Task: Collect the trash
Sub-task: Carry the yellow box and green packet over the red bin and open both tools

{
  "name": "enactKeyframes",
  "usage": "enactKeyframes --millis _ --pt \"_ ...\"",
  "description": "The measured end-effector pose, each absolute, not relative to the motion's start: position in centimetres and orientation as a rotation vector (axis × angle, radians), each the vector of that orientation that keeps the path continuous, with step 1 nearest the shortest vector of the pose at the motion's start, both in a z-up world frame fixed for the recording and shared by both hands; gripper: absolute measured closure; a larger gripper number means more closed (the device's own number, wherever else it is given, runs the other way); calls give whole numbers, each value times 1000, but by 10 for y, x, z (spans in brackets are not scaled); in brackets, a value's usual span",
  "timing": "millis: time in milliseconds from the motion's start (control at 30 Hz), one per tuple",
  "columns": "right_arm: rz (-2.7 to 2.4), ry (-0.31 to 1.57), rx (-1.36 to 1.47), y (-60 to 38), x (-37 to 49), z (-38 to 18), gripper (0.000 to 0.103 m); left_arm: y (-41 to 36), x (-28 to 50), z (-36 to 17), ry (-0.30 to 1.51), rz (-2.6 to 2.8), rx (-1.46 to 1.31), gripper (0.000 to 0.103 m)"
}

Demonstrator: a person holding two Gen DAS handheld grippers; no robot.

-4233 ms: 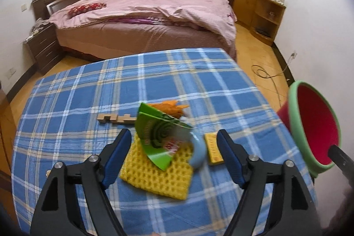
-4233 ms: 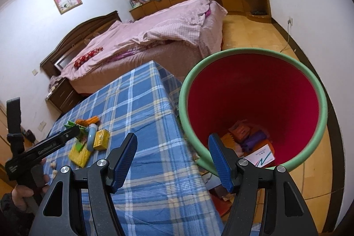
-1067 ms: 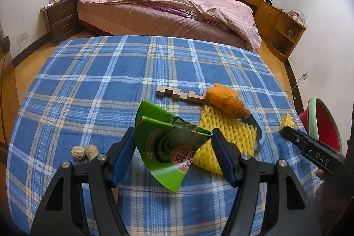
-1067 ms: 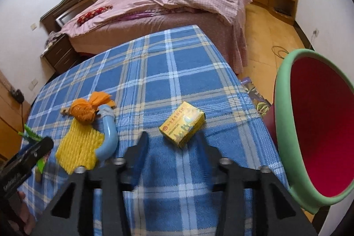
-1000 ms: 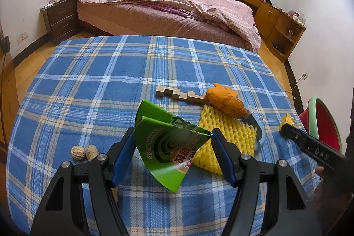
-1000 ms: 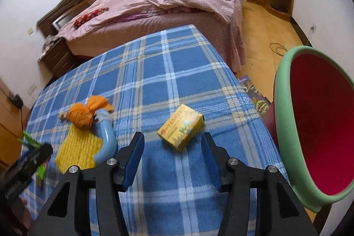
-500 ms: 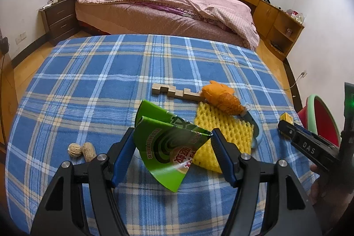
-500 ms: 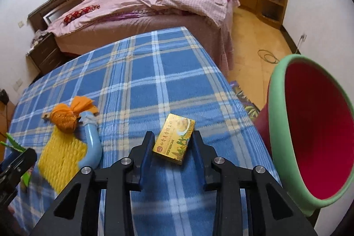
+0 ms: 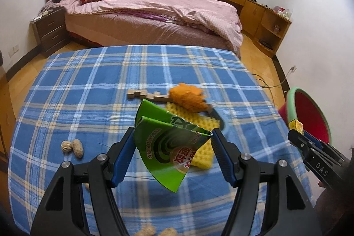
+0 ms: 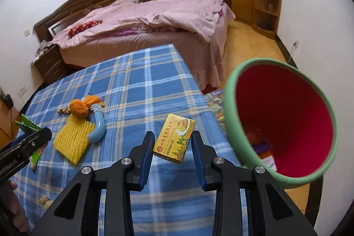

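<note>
1. right gripper (image 10: 173,144) clamps green bean cake box (image 10: 174,138), lifted beside the red bin (image 10: 230,103), likely for dropping.
2. left gripper (image 9: 173,155) grips green wrapper (image 9: 168,145) above the table (image 9: 88,81), likely bin-bound.

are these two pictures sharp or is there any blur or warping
Left wrist view: strong fisheye bend with dark corners; green packet sharp, orange peel slightly smeared. Right wrist view: same warping; yellow box crisp, bin rim soft.
</note>
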State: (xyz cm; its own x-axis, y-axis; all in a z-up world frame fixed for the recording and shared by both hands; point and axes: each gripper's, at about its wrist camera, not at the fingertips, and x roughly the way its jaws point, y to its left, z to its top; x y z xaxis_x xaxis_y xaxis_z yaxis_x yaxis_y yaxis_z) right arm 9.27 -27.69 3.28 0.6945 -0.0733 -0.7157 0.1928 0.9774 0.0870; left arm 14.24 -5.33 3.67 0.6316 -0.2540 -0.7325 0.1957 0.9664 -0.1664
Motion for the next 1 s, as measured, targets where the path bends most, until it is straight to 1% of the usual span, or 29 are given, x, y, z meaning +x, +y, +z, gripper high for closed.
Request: enactKeyframes --millis 500,1000 --pt "-281 733 195 -344 52 49 69 -128 123 56 851 -410 8 34" --pt "-381 761 230 -413 45 29 69 -218 125 55 867 -553 111 34"
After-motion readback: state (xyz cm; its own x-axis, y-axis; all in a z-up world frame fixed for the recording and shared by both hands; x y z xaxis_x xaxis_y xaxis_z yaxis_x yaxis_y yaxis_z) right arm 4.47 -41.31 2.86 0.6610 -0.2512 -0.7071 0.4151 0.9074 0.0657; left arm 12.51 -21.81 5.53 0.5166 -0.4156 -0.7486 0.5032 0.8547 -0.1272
